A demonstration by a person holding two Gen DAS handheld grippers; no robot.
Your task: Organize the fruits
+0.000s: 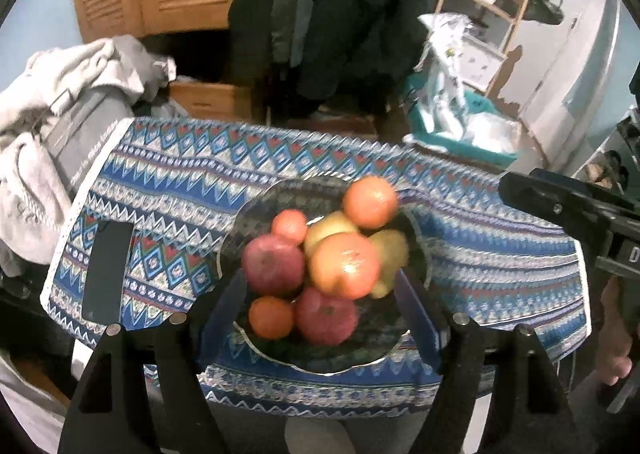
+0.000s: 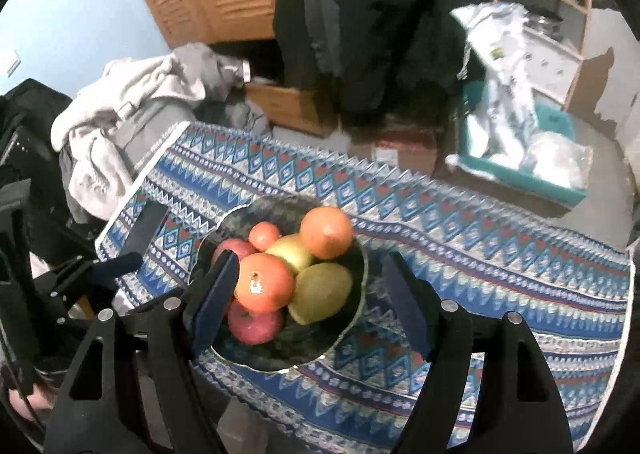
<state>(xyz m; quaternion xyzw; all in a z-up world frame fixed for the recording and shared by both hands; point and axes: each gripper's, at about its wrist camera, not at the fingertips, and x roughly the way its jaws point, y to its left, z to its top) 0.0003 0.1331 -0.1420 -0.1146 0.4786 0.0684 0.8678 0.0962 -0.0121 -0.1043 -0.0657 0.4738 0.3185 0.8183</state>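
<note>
- Dark glass bowl [image 1: 360, 350] sits near the front edge of the table's blue patterned cloth [image 1: 500, 254], heaped with oranges [image 1: 370, 201], red apples [image 1: 273, 264] and yellow-green pears [image 2: 320, 292].
- Left gripper [image 1: 320, 294] hovers over the bowl, fingers spread wide, holding nothing.
- Right gripper [image 2: 308, 282] likewise gapes wide above the fruit.
- Black phone [image 1: 106, 270] lies near the cloth's left edge.

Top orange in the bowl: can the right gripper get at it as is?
Probably yes. The right gripper is open above the bowl, and the top orange sits uppermost in the pile between the fingers, with nothing over it.
</note>
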